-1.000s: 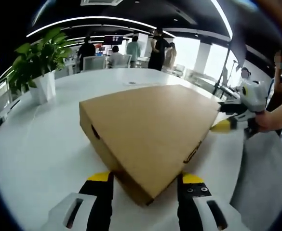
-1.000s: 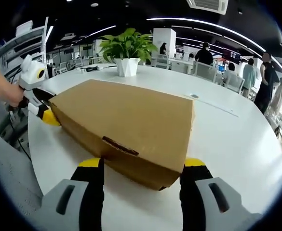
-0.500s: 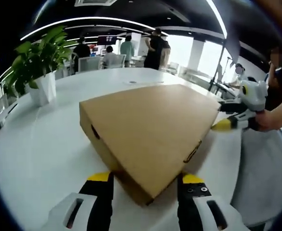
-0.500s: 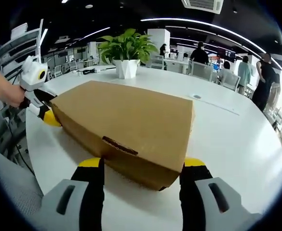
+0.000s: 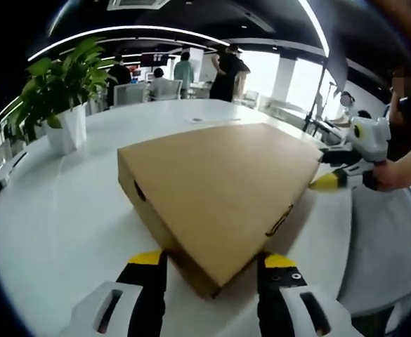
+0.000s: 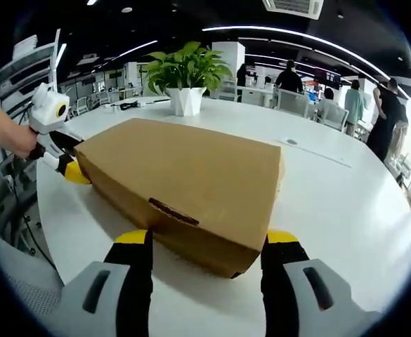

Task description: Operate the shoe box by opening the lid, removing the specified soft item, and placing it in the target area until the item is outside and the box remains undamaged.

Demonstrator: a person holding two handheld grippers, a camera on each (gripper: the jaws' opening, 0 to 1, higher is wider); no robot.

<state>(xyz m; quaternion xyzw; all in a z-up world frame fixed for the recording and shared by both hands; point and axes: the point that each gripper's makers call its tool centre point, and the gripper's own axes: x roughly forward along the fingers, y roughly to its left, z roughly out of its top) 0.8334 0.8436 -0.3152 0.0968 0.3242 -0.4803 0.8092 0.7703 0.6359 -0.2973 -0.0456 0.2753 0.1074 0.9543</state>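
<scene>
Open office, white table [image 5: 64, 210], potted plant [image 6: 184, 74], ceiling light strips [image 6: 296, 35]

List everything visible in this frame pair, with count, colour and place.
Shoe box: one, brown cardboard, lid closed, on the table between both tongs.
Table: one, white, round-edged, under the box.
Potted plant: one, green leaves in a white pot, on the table beyond the box.
People: several, in the office background.
Left tongs: yellow-tipped black jaws, open, at one box corner.
Right tongs: yellow-tipped black jaws, open, at the opposite corner.
Hand: one, holding the right tongs.
</scene>
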